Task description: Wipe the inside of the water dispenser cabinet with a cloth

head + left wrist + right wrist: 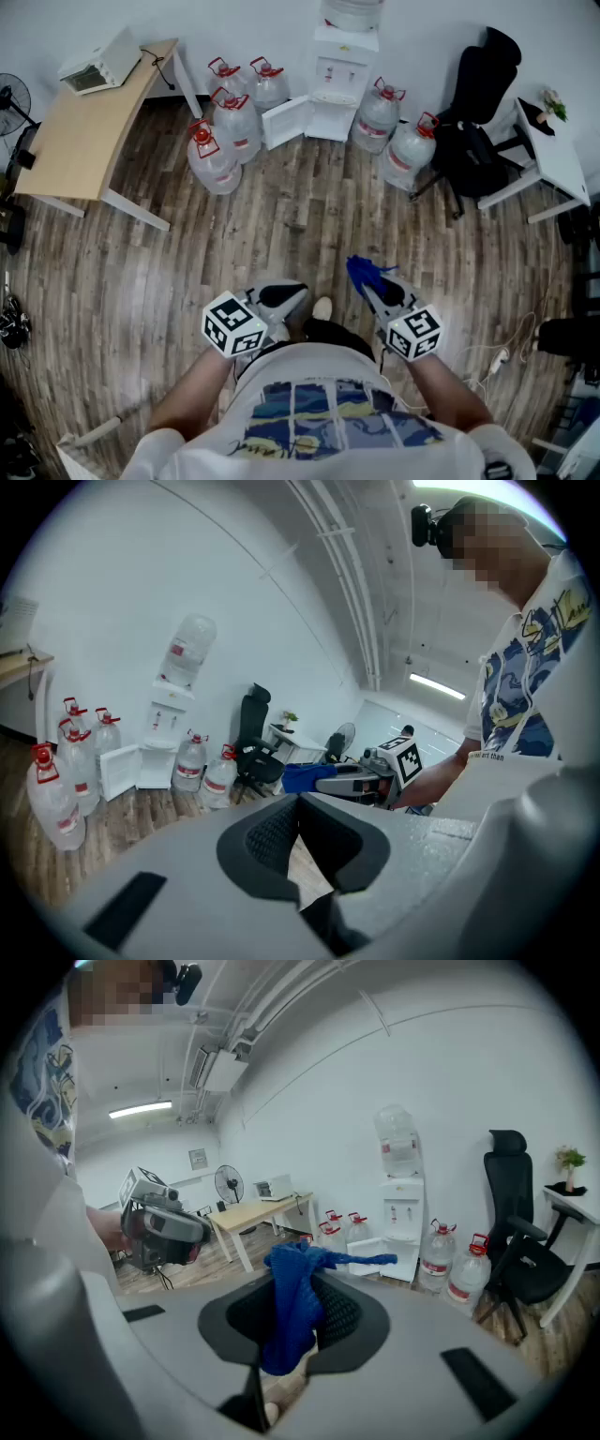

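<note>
The white water dispenser [342,66] stands against the far wall, its lower cabinet door [284,121] swung open to the left. It also shows in the left gripper view as a dispenser [171,731] and in the right gripper view as a dispenser [401,1211], both far off. My right gripper [364,278] is shut on a blue cloth [292,1302], which hangs bunched between the jaws. My left gripper [294,295] is shut with nothing in it. Both grippers are held close to my body, well short of the cabinet.
Several large water jugs [225,131] flank the dispenser on both sides. A wooden desk [89,122] carrying a small oven sits at the left. A black office chair [473,122] and a white table [558,155] are at the right. Cables [497,361] lie on the wood floor.
</note>
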Demonstrator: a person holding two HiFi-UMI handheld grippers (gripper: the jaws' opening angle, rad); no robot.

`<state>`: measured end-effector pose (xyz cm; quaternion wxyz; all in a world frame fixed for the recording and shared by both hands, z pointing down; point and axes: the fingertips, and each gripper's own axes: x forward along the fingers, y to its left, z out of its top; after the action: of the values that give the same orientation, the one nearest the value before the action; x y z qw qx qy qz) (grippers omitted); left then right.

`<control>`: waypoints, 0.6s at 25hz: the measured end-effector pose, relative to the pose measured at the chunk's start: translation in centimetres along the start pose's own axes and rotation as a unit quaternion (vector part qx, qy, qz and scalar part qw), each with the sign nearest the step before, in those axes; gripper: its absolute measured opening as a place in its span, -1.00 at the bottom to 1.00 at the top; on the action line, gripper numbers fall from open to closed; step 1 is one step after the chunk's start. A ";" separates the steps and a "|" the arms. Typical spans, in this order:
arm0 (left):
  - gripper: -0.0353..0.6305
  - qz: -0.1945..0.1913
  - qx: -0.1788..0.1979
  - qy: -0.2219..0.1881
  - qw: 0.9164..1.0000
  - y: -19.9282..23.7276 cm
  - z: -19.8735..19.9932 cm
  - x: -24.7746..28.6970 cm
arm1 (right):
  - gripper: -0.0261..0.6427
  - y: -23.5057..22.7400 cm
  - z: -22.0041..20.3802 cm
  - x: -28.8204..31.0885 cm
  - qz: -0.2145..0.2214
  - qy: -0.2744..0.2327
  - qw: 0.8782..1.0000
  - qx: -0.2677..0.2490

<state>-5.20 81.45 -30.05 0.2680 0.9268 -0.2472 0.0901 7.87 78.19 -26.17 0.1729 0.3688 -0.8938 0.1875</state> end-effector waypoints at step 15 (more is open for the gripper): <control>-0.88 0.000 0.033 0.031 0.999 2.2 7.0 13.5 | -0.72 -13.7 4.2 2.6 0.031 0.007 0.999 -0.019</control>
<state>5.60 70.49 -30.90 0.2445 0.9320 -0.2355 0.1266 15.36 65.65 -25.78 0.1807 0.3364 -0.9069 0.1780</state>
